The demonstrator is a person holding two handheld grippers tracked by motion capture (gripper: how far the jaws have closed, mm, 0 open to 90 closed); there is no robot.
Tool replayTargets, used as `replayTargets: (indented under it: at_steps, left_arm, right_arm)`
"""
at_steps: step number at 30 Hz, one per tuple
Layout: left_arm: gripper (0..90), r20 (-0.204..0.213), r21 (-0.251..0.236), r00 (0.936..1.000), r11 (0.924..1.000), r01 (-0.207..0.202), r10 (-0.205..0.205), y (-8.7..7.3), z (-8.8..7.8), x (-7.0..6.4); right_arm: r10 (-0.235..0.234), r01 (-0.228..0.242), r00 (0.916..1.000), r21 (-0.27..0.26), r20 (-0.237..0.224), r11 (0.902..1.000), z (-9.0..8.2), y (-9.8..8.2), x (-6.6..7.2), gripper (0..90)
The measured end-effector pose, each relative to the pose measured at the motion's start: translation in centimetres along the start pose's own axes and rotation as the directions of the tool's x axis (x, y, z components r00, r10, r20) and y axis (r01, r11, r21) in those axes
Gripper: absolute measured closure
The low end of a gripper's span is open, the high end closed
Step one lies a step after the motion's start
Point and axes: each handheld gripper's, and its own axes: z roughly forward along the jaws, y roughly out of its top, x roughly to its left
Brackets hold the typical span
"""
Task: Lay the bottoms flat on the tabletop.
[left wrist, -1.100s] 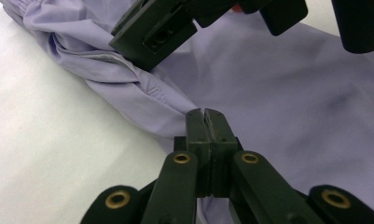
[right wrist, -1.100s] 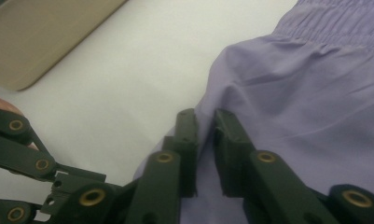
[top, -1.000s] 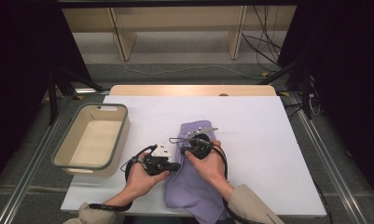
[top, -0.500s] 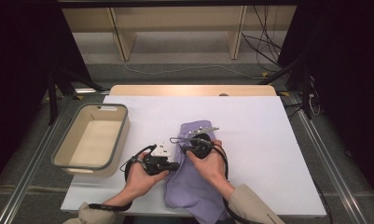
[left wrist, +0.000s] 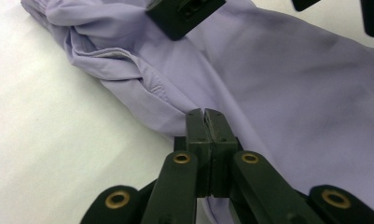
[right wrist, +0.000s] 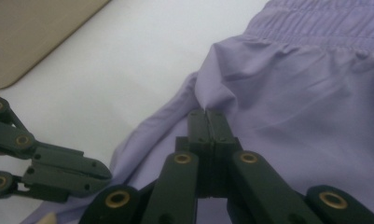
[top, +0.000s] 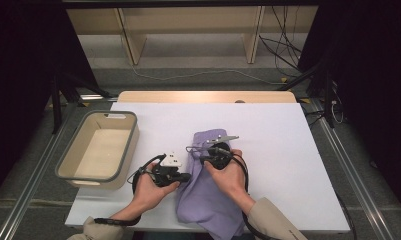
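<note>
Both grippers — left, right — have fingers clenched on the lilac garment's left edge, near the tabletop's near side.

Even overhead light on the white table; dark surroundings at both sides. Soft shadows, no glare. Both gripper views slightly blurred up close.

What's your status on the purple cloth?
Left claw shut on purple cloth at its left edge. Right claw shut, pinching a fold of it. Cloth lies rumpled on the white table. Beige bin stands apart; nothing in the way.
</note>
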Motion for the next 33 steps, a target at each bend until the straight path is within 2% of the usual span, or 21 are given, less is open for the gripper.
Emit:
replayTargets:
  at_steps: [12, 15, 33]
  left_arm:
    - [89.2, -0.014, -0.004, 0.9997, 0.9997, 0.022, -0.022, -0.1, -0.2, 0.5]
    - [89.2, -0.017, -0.002, 0.9996, 0.9997, 0.022, -0.022, -0.2, -0.2, 0.6]
    - [89.2, -0.032, -0.006, 0.9989, 0.9994, 0.035, -0.035, -0.2, -0.3, 1.1]
  right_arm:
    - [0.026, -0.026, 0.9991, -0.015, 0.033, 0.9996, -2.4, -0.7, -1.7, 90.0]
    - [0.042, -0.041, 0.9980, -0.023, 0.047, 0.9989, -3.3, -1.0, -2.5, 90.0]
    - [0.084, -0.080, 0.9925, -0.039, 0.090, 0.9960, -6.4, -2.7, -5.0, 90.0]
